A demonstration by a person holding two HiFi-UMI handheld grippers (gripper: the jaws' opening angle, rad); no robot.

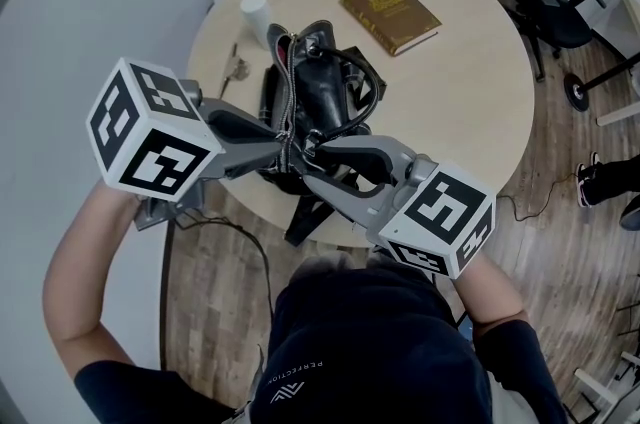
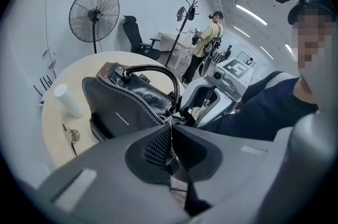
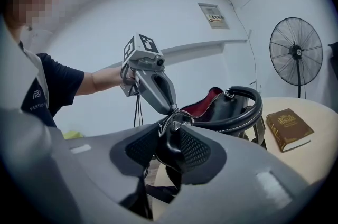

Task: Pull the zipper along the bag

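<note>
Nearest the head camera was my dark shirt (image 1: 370, 342), and just beyond it my two grippers met nose to nose at the near end of a black bag (image 1: 325, 87). That bag stood on a round pale table (image 1: 460, 92), near the edge closest to me. Its long axis ran straight away from my body toward the far side of the table, where a brown book (image 1: 390, 12) and a white cup (image 1: 256, 12) sat apart from it.

My left gripper (image 1: 278, 148) came in from the left. Its jaws were pinched almost fully together on the small metal zipper pull (image 2: 169, 123), which showed as a thin sliver between the pads. My right gripper (image 1: 318, 162) came in from the right, its jaws clamped on a fold of black leather at the same near end of the bag, just beside the pull.

From the left jaws, the zipper (image 2: 132, 93) stretched ahead and away along the bag's top edge. The mouth of the bag gaped, with red lining (image 3: 211, 99) visible from the right gripper view, so I judged the zipper was mostly undone.

I judged that the coming move turned on this: the pull lay at the near end, so the left gripper would have to travel away from me along the bag's length, while the right gripper held the near end back.
</note>
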